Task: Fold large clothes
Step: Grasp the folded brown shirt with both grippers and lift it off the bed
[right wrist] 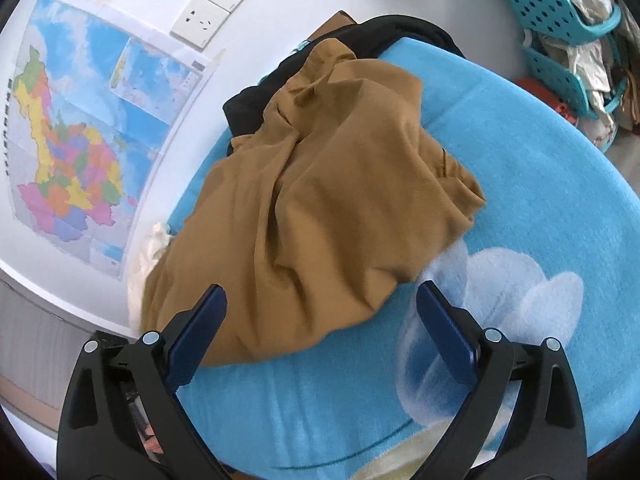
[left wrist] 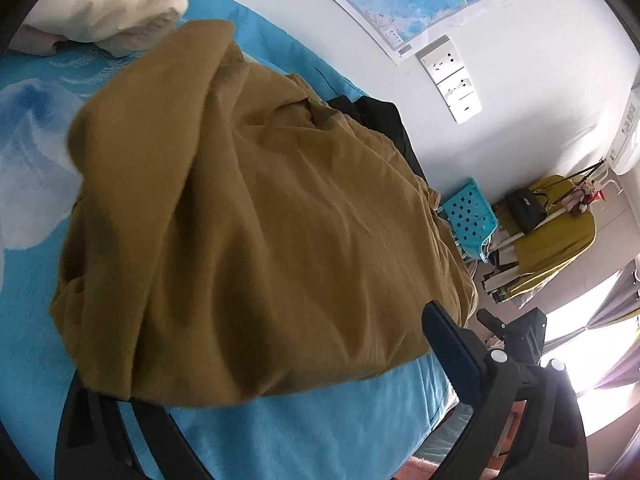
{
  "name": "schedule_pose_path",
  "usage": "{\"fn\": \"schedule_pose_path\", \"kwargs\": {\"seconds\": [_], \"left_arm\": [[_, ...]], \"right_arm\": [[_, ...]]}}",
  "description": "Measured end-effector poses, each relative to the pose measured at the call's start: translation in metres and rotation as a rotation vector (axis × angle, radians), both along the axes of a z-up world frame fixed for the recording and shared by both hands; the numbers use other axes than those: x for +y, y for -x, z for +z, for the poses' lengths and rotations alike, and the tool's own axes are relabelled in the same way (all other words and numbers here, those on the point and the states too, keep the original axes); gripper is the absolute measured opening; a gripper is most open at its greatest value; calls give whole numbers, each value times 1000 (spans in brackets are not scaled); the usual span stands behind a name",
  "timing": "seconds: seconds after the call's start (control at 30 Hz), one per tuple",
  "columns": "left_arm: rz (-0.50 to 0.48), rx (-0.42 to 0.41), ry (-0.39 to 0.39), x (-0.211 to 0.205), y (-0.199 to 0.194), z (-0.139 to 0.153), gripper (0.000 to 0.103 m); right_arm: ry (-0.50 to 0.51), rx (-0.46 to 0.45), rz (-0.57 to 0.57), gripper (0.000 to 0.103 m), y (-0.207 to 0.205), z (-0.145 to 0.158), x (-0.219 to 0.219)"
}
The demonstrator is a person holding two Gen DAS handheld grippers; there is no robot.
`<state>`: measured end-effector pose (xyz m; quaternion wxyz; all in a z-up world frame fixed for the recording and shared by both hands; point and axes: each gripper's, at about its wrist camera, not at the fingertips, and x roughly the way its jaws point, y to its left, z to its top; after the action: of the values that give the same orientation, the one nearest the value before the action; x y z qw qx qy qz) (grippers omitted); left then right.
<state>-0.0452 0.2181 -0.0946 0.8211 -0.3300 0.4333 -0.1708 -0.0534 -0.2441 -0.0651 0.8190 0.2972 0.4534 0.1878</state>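
Note:
A mustard-brown garment (left wrist: 260, 220) lies bunched and roughly folded on the blue bed sheet (left wrist: 320, 432). In the left wrist view my left gripper (left wrist: 260, 354) stands wide open over the garment's near edge; its right finger (left wrist: 452, 344) shows clearly, while the left finger sits partly under the cloth's hem. In the right wrist view the same brown garment (right wrist: 328, 184) lies ahead of my right gripper (right wrist: 322, 290), which is open with its blue pads (right wrist: 200, 328) either side of the cloth's near edge, not pressing on it.
A black garment (left wrist: 380, 120) (right wrist: 248, 108) lies behind the brown one by the wall. A white pillow (left wrist: 112, 0) is at the bed's far end. A map (right wrist: 72, 140) and sockets (left wrist: 452, 80) are on the wall. Teal baskets (right wrist: 560, 20) and a clothes rack (left wrist: 552, 232) stand beyond the bed.

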Motion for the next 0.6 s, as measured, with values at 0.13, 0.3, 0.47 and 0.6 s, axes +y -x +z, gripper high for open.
{"fn": "schedule_pose_path", "kwargs": {"seconds": [0.13,0.3,0.47,0.6], "left_arm": [[9,20,22,1,-12,-1,97],[63,18,4,3,-15,3,81],[65,23,-53,-1,-19,8,76],[79,55,-68,-2,-23,2,78]], "right_arm": [[24,-12,-21,99,-16,2,14],[1,-118,-16,90,-20,14,22],[-24,-26,-30,90,-35,-2,17],[-32,-40,-40,95,-37,1,22]]}}
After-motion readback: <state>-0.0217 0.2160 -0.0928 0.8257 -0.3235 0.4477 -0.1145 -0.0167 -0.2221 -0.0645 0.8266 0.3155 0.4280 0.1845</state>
